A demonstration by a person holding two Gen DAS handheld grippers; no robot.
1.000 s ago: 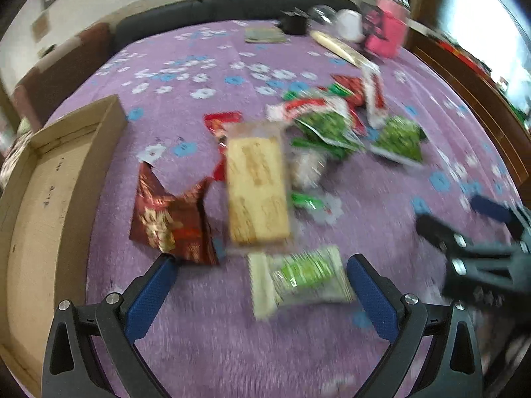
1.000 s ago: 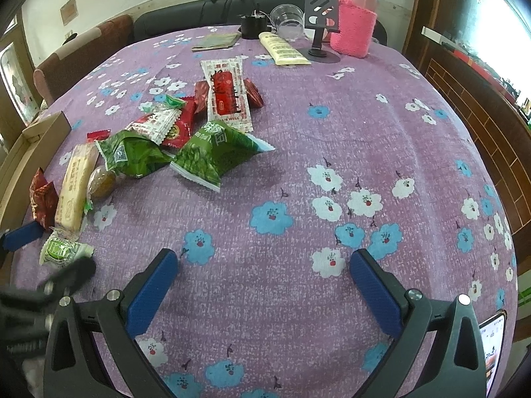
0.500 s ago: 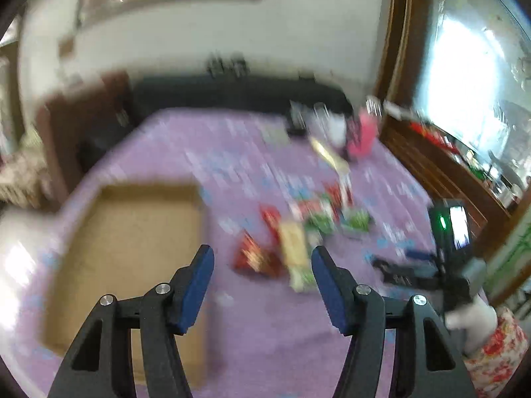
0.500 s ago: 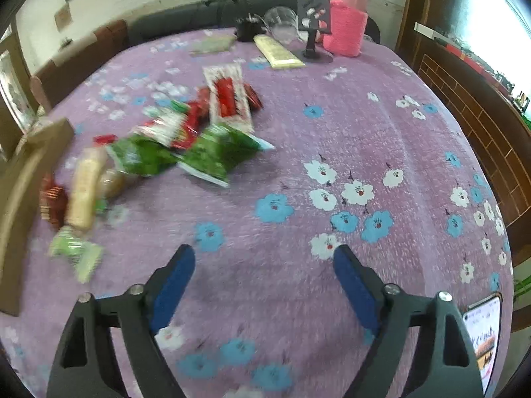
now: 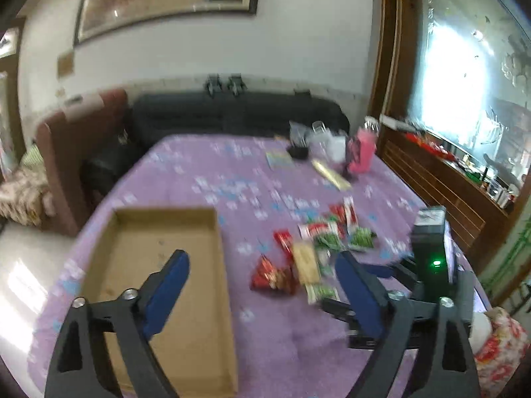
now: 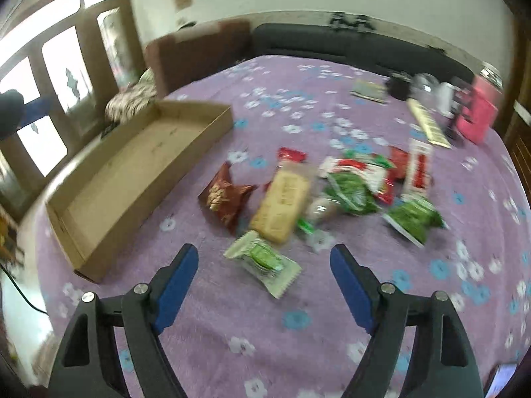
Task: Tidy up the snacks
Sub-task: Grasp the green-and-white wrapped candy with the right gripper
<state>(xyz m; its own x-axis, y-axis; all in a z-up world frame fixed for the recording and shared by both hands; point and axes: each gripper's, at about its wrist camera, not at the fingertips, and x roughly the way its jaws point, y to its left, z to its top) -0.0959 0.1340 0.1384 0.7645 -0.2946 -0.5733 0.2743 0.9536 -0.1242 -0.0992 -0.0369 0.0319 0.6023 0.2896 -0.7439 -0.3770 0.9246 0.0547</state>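
Note:
A pile of snack packets lies on the purple flowered tablecloth: a pale green-and-white packet point(image 6: 264, 260), a tan biscuit pack point(image 6: 282, 204), a dark red bag point(image 6: 227, 197) and green bags point(image 6: 413, 217). An empty shallow cardboard tray point(image 6: 132, 169) lies to their left; it also shows in the left wrist view point(image 5: 159, 265). My right gripper point(image 6: 264, 280) is open and empty, just short of the green-and-white packet. My left gripper point(image 5: 262, 285) is open and empty, raised above the table between tray and snacks point(image 5: 305, 262). The right gripper shows at the left wrist view's right edge.
A pink bottle point(image 6: 478, 116), cups, a long yellow pack point(image 6: 428, 126) and a small booklet point(image 6: 368, 89) stand at the table's far side. A dark sofa point(image 5: 232, 116) and a brown chair point(image 5: 76, 146) stand behind. A wooden cabinet point(image 5: 441, 172) runs along the right.
Both grippers have lifted and pulled back from the table. The right one has swung left toward the snack pile and tray. Both jaws have stayed open and empty.

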